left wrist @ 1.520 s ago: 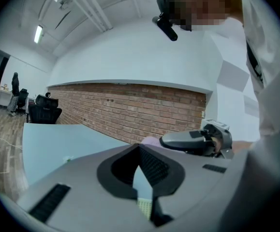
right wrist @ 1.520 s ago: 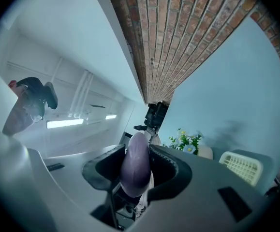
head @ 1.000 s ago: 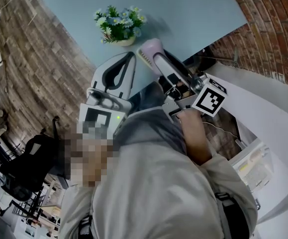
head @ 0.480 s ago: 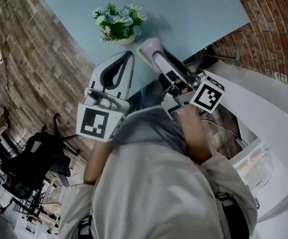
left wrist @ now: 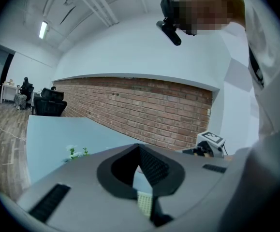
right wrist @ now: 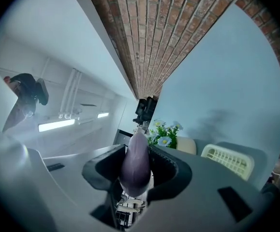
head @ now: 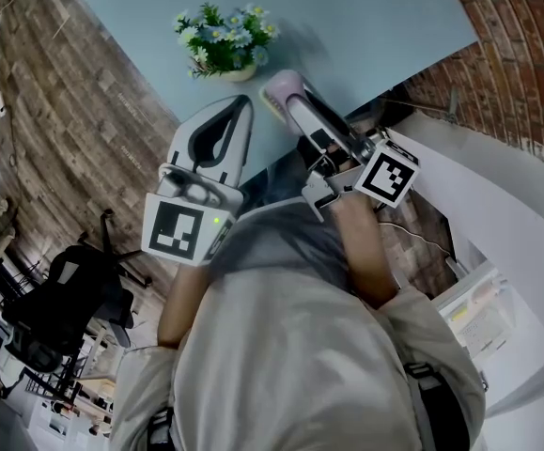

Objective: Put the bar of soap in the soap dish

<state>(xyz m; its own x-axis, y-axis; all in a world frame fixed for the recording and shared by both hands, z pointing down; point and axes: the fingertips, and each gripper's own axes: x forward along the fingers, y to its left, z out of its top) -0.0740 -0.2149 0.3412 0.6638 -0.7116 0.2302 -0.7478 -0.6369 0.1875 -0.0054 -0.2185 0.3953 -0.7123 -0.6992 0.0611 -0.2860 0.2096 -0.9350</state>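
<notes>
A lilac bar of soap (head: 284,89) (right wrist: 136,163) is clamped between the jaws of my right gripper (head: 290,101) (right wrist: 136,170), held over the light blue table (head: 375,17). A cream slatted soap dish (right wrist: 227,159) lies on the table just past the soap, in the gripper's shadow. In the head view only a ribbed cream edge of the dish (head: 269,109) shows beside the soap. My left gripper (head: 245,103) (left wrist: 140,178) hovers to the left of it, jaws drawn together to a thin slit with nothing between them.
A small pot of blue and white flowers (head: 223,45) (right wrist: 165,132) stands on the table beyond both grippers. A brick wall (head: 520,64) runs along the right, with a white counter (head: 525,242) below it. A black office chair (head: 65,299) stands on the wooden floor at the left.
The right gripper with the soap has shifted slightly up and left. The left gripper has barely moved.
</notes>
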